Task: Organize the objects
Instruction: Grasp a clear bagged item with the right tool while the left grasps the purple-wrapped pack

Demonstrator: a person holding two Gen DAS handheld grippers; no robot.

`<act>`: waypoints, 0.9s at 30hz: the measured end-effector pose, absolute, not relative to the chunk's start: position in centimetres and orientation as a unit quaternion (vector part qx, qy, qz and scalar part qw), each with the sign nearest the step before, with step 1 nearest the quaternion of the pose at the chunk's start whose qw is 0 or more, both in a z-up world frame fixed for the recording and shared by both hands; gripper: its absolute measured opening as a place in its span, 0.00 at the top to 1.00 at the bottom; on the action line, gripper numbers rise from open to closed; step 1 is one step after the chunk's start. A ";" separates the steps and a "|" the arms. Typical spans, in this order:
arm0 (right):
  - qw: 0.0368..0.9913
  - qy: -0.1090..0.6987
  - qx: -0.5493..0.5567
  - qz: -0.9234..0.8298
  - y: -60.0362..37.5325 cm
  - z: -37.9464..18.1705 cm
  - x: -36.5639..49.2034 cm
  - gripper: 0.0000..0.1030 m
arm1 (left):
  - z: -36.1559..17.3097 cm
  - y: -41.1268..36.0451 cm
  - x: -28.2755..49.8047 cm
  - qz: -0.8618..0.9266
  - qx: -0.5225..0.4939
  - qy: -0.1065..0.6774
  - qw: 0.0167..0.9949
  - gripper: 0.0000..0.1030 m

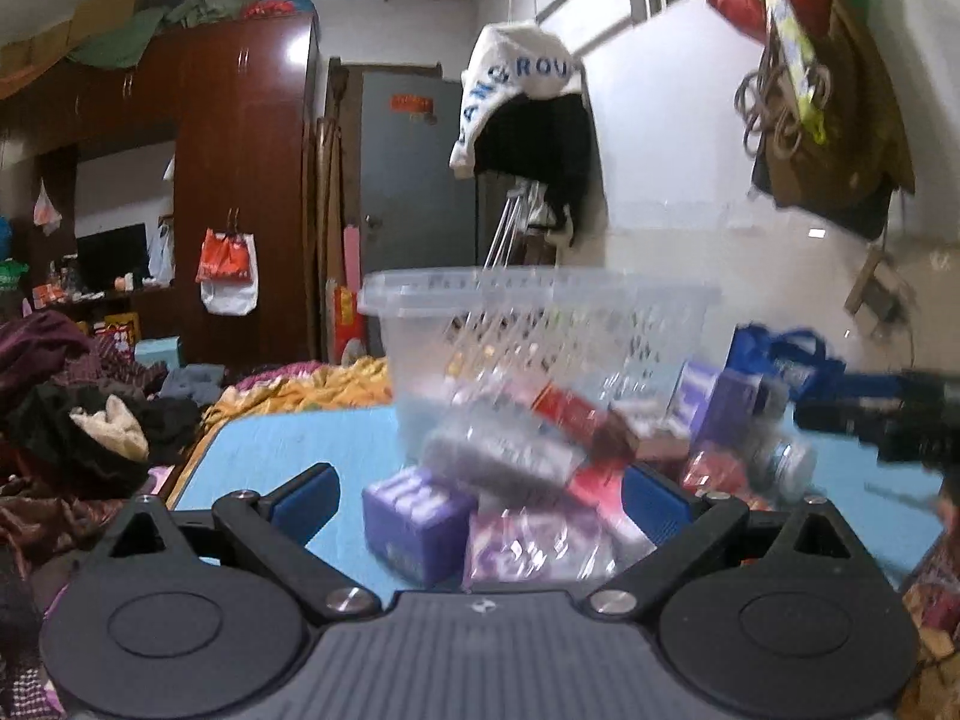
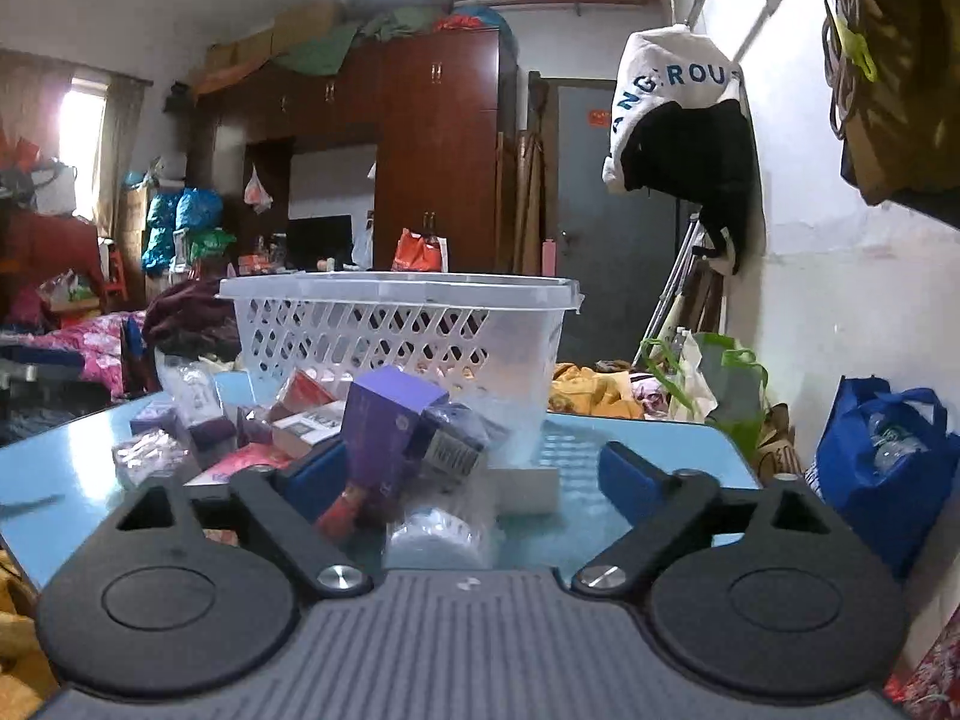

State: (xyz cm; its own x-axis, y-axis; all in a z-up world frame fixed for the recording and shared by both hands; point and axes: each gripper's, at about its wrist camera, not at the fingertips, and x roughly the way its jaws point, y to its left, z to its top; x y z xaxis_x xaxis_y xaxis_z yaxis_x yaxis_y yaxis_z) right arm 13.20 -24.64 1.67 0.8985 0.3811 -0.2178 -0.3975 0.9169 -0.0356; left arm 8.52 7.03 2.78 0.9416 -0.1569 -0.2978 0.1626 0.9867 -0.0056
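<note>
Both-handed, the left claw (image 1: 480,495) and right claw (image 2: 474,471) gape wide, holding nothing, over jumbled purple cardboard boxes (image 2: 387,420) before a clear perforated plastic basket (image 2: 396,324) on the light-blue surface (image 2: 60,468).

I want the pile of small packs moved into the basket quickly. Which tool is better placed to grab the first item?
Probably the left tool: open, a purple box and clear packets already lie between its fingers. The right tool is also open, near the basket.
</note>
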 end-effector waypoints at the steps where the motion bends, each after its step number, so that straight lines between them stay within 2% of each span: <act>1: 0.971 0.109 -0.038 0.210 -24.5 1.7 13.4 0.15 | 2.6 7.1 8.8 -0.082 0.008 0.155 0.984 0.02; 4: 0.969 0.123 -0.037 0.213 -23.9 1.9 14.6 0.31 | 2.1 7.3 9.3 -0.089 0.004 0.167 0.982 0.02; 6: 0.964 0.144 -0.036 0.220 -23.7 1.7 15.4 0.47 | 1.7 7.2 9.5 -0.092 0.013 0.176 0.980 0.02; 10: 0.959 0.173 -0.025 0.224 -23.7 0.9 16.8 0.48 | 1.2 6.7 9.5 -0.092 0.024 0.179 0.979 0.02; 11: 0.958 0.177 -0.016 0.224 -23.8 0.9 17.0 0.53 | 1.1 6.5 9.5 -0.093 0.024 0.180 0.979 0.02; 12: 0.957 0.175 -0.006 0.230 -24.1 0.7 16.9 0.55 | 1.1 6.4 9.6 -0.093 0.025 0.182 0.978 0.02; 22: 0.965 0.135 -0.016 0.224 -24.1 0.7 15.1 0.59 | 0.0 4.3 10.2 -0.088 0.059 0.200 0.974 0.03; 27: 0.968 0.111 -0.017 0.222 -24.1 1.0 14.7 0.60 | -0.2 3.3 10.3 -0.082 0.057 0.197 0.975 0.12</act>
